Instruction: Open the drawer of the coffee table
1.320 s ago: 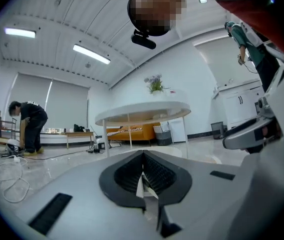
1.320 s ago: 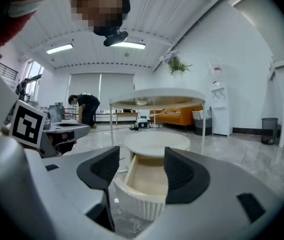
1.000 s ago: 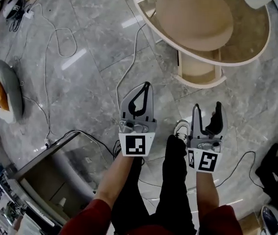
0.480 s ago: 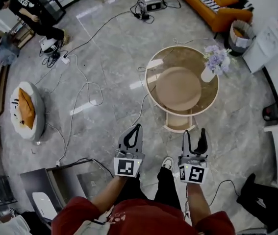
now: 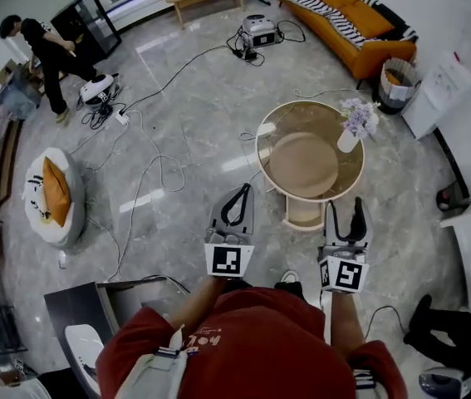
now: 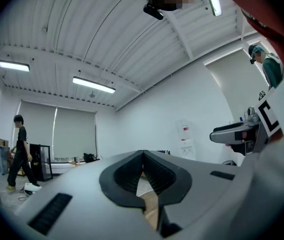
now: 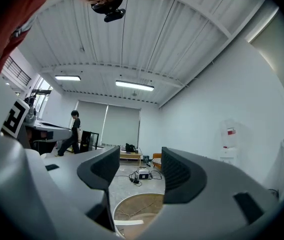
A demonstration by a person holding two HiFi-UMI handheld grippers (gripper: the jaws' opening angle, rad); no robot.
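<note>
The round coffee table (image 5: pixel 295 116), cream-rimmed with a glass tabletop and a beige round shelf (image 5: pixel 303 165) beneath, stands right of centre on the grey marble floor (image 5: pixel 193 140), beyond my two tools. Its cream drawer (image 5: pixel 304 213) is at the near edge and juts out toward me from under the rim. A white vase (image 5: pixel 347 140) of purple flowers (image 5: pixel 358 115) stands on the tabletop at its far right edge. My left tongs (image 5: pixel 238 193) hang to the left of the drawer. The left gripper view shows their black pads pressed together at the tips with nothing caught between them. My right tongs (image 5: pixel 345 209) hang by the drawer's right side. The right gripper view shows those jaws wide apart and empty, with only the table's rim and the floor visible through the gap. Neither tool touches the table. Loose cables (image 5: pixel 148 169) trail over the floor left of the table, and further left lies a round grey cushion (image 5: pixel 69 210) with an orange pillow on it. A person in black (image 5: pixel 40 44) stands at the far left. An orange sofa (image 5: pixel 347 15) runs along the far right, with a wicker basket (image 5: pixel 397 77) near its right end. My red top (image 5: pixel 243 339) fills the near edge.
</note>
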